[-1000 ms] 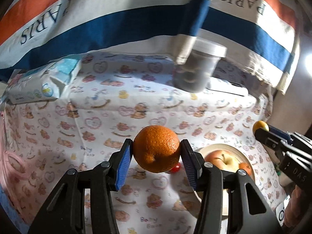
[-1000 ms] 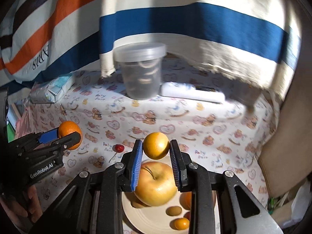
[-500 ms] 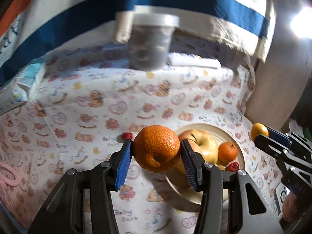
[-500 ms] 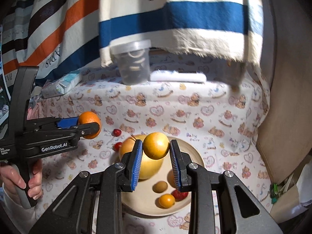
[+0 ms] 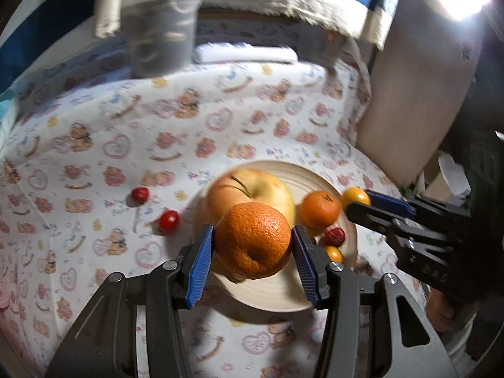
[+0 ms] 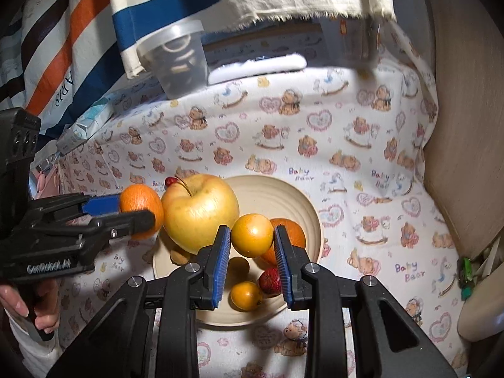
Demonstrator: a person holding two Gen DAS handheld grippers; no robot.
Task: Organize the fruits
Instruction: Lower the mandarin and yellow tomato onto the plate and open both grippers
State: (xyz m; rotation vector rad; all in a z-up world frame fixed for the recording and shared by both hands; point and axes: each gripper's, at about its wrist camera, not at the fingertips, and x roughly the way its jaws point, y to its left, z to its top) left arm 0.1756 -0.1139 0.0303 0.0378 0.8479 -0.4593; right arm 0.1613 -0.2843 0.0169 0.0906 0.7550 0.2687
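The left gripper (image 5: 253,245) fingers are clamped on an orange (image 5: 253,240) and the right gripper (image 6: 252,244) fingers on a small yellow fruit (image 6: 252,235), both over the plate (image 6: 293,195). The orange partly hides the apple (image 5: 267,186). Farther, on the bear-print bench cloth (image 6: 315,126), a blurred plastic tub (image 5: 160,31) stands below a striped towel (image 6: 176,6).

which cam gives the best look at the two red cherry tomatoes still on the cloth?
Left wrist. Both cherry tomatoes lie in the open on the cloth, left of the plate. Right wrist shows only one red sliver behind the apple; the other is hidden.
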